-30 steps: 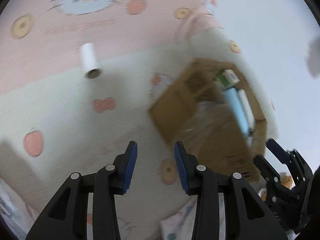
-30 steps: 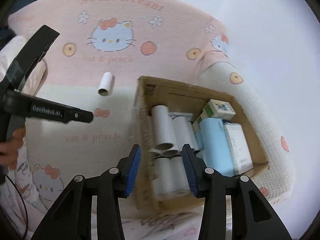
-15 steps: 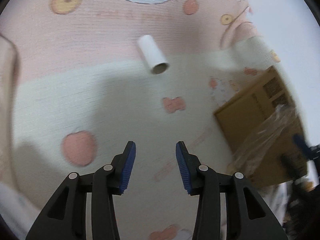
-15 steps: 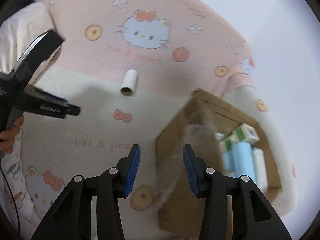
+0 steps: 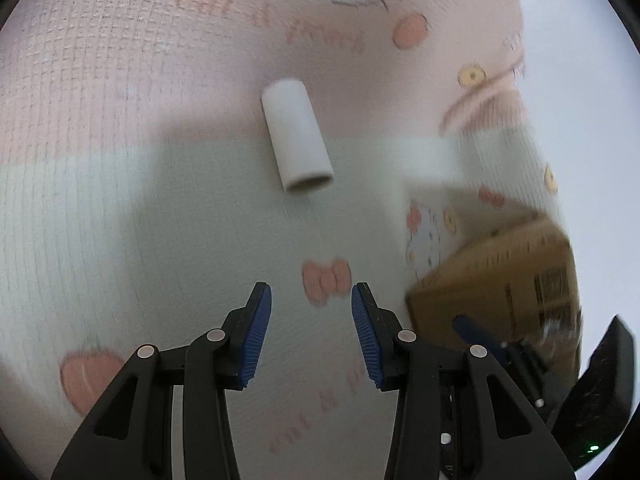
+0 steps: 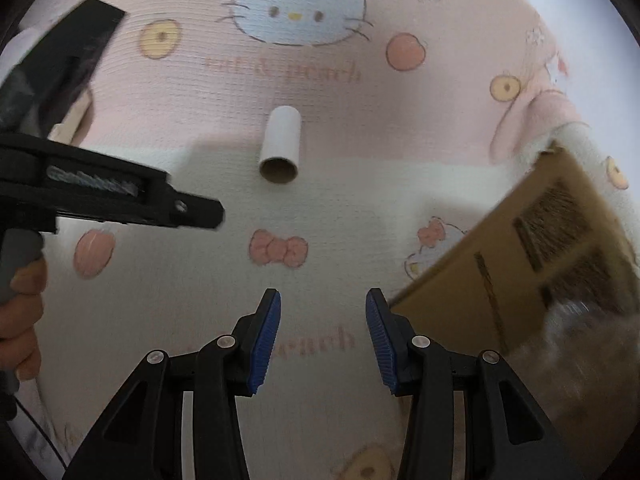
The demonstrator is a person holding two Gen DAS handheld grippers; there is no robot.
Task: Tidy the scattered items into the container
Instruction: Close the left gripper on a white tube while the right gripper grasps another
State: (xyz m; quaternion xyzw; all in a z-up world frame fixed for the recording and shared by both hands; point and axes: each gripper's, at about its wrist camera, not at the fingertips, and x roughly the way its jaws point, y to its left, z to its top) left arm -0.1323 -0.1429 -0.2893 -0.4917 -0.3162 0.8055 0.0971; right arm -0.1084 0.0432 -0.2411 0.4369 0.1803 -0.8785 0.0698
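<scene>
On the pink-and-cream cartoon blanket lies 1 white cardboard tube, apart from the cardboard box at right. Both the left gripper and right gripper hover wide, holding nothing.

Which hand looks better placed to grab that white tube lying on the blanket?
Probably the left. Its open gripper faces the white tube more closely; the right gripper, also open, sees it smaller.

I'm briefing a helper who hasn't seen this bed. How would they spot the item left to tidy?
On the pink and cream blanket, look left of the cardboard box. There lies a white cardboard tube, the only loose object among flat printed bows and peaches.
</scene>
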